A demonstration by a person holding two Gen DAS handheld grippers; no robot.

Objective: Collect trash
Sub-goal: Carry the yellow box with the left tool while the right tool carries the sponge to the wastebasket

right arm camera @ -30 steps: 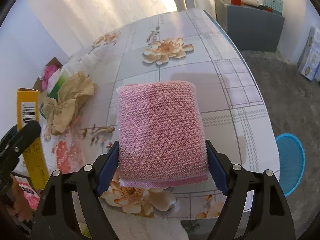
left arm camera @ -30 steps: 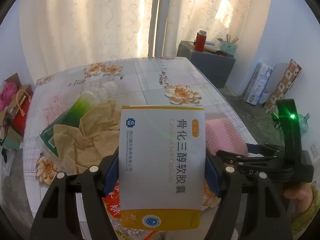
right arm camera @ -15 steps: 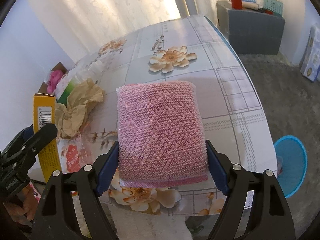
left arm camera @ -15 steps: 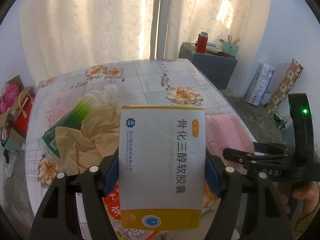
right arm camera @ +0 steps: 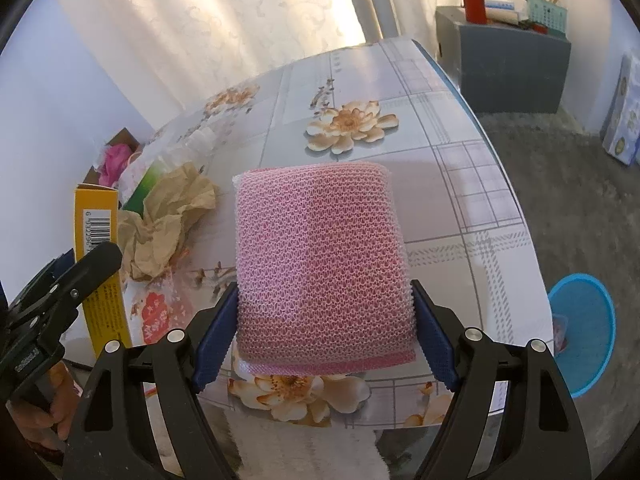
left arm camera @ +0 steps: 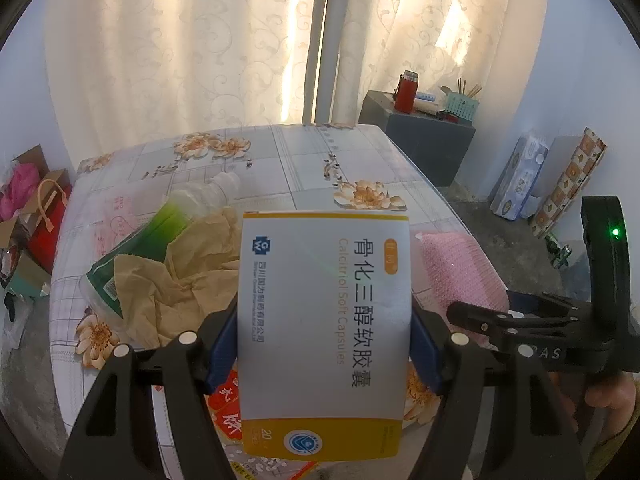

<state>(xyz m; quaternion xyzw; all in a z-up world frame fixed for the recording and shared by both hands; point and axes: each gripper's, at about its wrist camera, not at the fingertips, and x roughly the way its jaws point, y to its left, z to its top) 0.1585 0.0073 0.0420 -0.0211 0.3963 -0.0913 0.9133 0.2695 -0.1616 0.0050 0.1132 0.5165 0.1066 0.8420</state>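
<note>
My left gripper (left arm camera: 323, 348) is shut on a white and yellow medicine box (left arm camera: 324, 320) and holds it above the near table edge. My right gripper (right arm camera: 325, 334) is shut on a pink mesh sponge (right arm camera: 320, 264), also held above the table. The sponge (left arm camera: 460, 268) and right gripper show at the right of the left wrist view; the box (right arm camera: 98, 256) shows at the left of the right wrist view. Crumpled brown paper (left arm camera: 180, 276) (right arm camera: 164, 224) and a green-labelled plastic bottle (left arm camera: 160, 236) lie on the table's left side.
The table (right arm camera: 460, 184) has a floral plastic cloth. A blue bin (right arm camera: 586, 332) stands on the floor at the right, below the table edge. A red wrapper (left arm camera: 226, 404) lies under the box. A grey cabinet (left arm camera: 416, 140) stands behind; bags (left arm camera: 36, 216) sit at the left.
Both grippers have risen and pulled back a little, each keeping its load. More of the table and the blue bin comes into view. Nothing on the table moved.
</note>
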